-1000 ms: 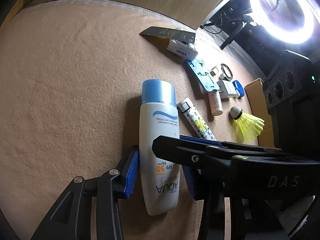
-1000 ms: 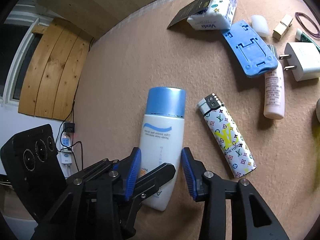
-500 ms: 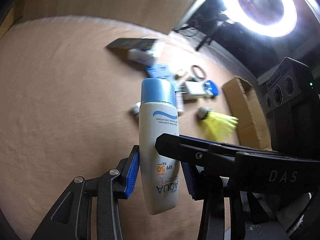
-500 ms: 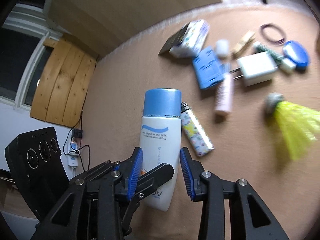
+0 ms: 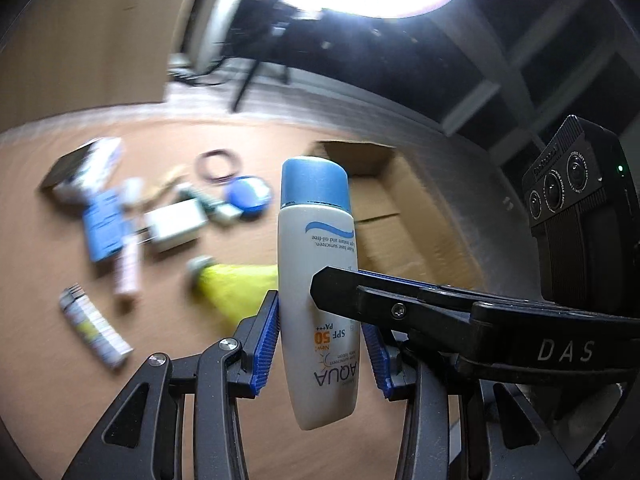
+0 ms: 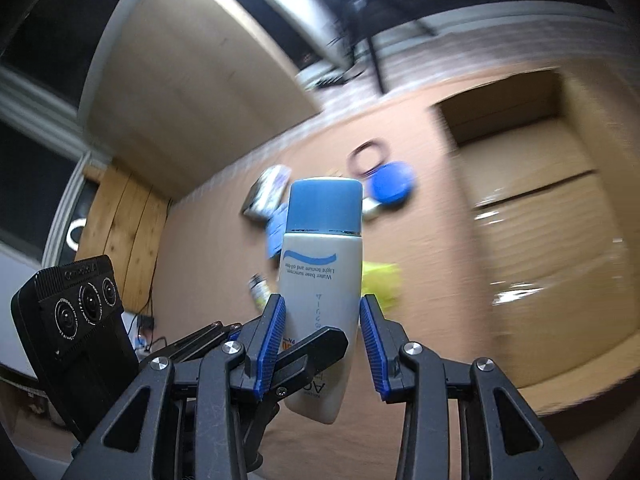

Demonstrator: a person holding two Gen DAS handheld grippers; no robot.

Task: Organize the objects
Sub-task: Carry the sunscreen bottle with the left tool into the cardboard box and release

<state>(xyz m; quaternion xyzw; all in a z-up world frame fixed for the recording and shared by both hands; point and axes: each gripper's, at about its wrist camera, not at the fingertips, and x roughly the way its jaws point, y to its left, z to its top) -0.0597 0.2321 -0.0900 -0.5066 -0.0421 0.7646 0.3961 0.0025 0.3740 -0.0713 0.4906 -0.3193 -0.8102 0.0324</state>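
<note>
Two sets of tongs, left gripper [image 5: 320, 332] and right gripper [image 6: 322, 320], clenched crosswise on the same sunscreen bottle [image 5: 316, 240], blue cap toward 12 o'clock. Flat on the tan table [image 5: 40, 280] a second ago; now lifted clear, hanging in mid-air and swung away from the clutter toward the open cardboard box [image 6: 540, 240], at 2 o'clock from the bottle in both wrist views. Left behind on the table, at 8 to 10 o'clock in the left wrist view: lighter [image 5: 94, 332], yellow shuttlecock [image 5: 236, 284], other blurred small items. Probably mid-carry: pick-up done, drop into the box not yet done. Worth keeping both grips matched, to avoid twisting the bottle loose.
</note>
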